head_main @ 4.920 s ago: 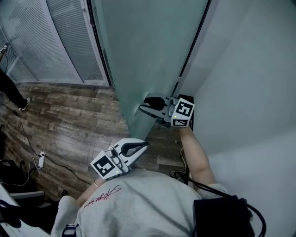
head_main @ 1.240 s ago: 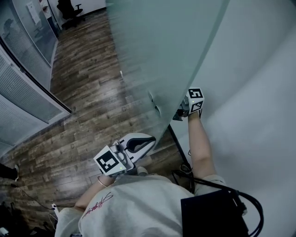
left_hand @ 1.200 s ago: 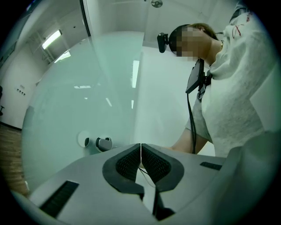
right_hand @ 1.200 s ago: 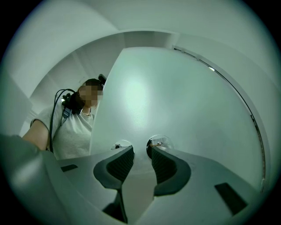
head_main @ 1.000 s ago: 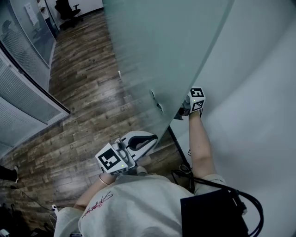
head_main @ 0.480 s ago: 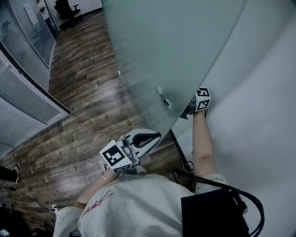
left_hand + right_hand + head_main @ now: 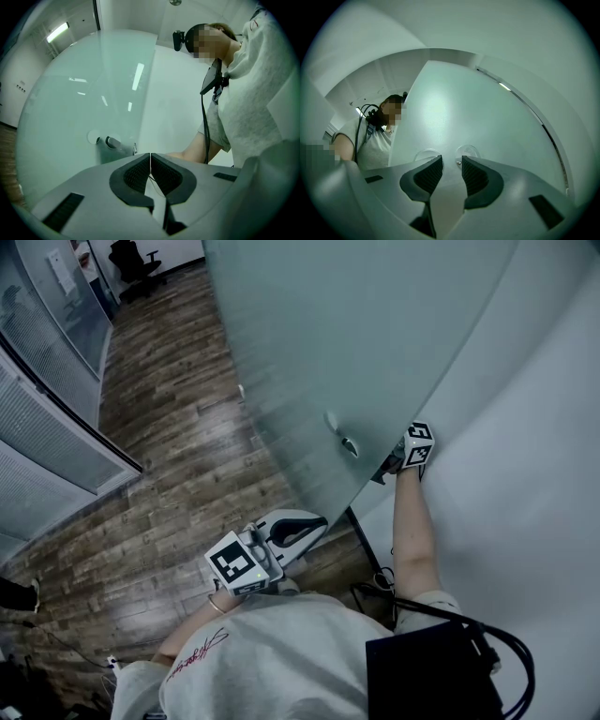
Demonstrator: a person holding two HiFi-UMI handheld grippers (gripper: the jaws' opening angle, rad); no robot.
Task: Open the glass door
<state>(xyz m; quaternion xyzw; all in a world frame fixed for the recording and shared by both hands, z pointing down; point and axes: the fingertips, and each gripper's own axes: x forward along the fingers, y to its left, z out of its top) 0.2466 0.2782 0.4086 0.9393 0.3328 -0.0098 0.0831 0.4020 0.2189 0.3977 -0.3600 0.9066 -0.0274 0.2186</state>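
As it seems ajar, frosted glass door (image 7: 356,352)

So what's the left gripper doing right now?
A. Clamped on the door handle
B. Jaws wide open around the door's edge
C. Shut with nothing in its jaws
C: the left gripper view shows the left gripper with its pads pressed together and nothing between them. The door handle sits beyond its tips on the glass door.
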